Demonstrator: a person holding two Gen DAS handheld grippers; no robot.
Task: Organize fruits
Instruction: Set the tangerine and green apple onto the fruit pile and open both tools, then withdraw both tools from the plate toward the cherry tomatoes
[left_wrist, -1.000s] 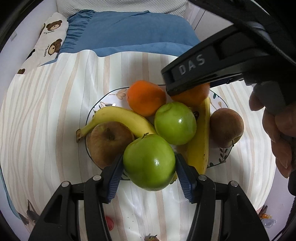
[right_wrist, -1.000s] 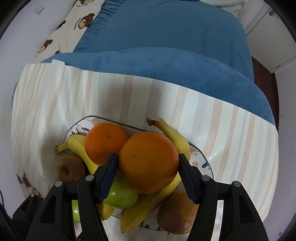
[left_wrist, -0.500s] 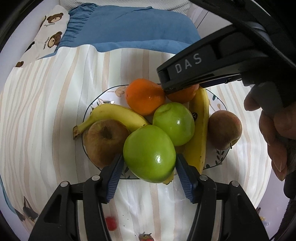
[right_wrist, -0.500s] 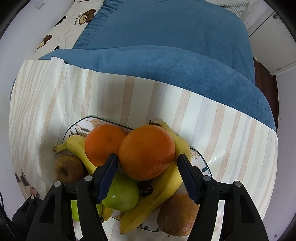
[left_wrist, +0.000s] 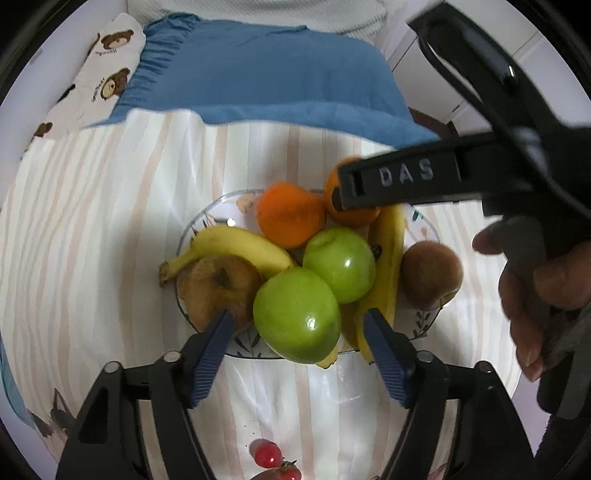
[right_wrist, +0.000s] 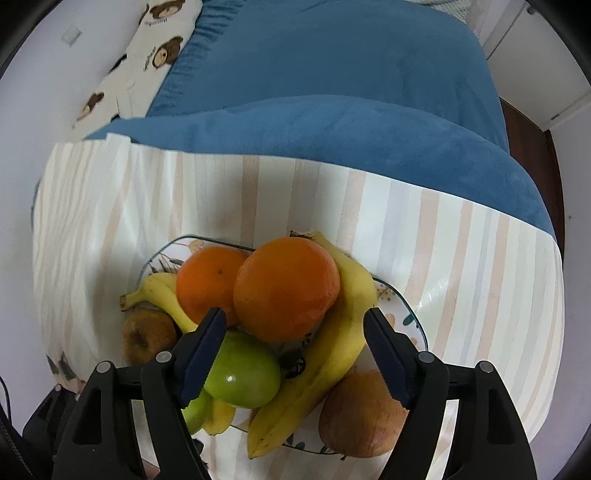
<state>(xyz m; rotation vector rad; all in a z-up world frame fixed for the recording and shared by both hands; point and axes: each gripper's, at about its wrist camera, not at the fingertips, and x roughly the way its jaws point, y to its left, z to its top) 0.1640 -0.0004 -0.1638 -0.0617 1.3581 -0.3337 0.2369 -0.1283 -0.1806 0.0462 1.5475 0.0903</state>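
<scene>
Left gripper (left_wrist: 295, 328) jaws spread, pads clear of the green apple (left_wrist: 297, 314) that sits between them at the plate's near edge; jaws have just been opening, apple released onto the plate (left_wrist: 207, 221). Right gripper (right_wrist: 293, 332) same story: jaws wide and just been opening, big orange (right_wrist: 286, 288) between the pads but no contact, resting on the pile at the plate's far side against a banana (right_wrist: 332, 350).

Plate load, left wrist view: 2 green apples, second one (left_wrist: 340, 264) mid-plate; 2 oranges at the far edge, the left one (left_wrist: 290, 218) in full view; 2 bananas, one (left_wrist: 236, 245) along the left rim; 2 brownish apples, one (left_wrist: 218, 288) at the left edge, one (left_wrist: 430, 275) at the right edge.

Progress: looks near done, 8 fruits on the plate, both last placements let go. Left over: small red fruit (left_wrist: 267, 454) on the striped tablecloth (left_wrist: 92, 240), off the plate near the cloth's near edge; unclear if it counts. Grippers not yet pulled back.
</scene>
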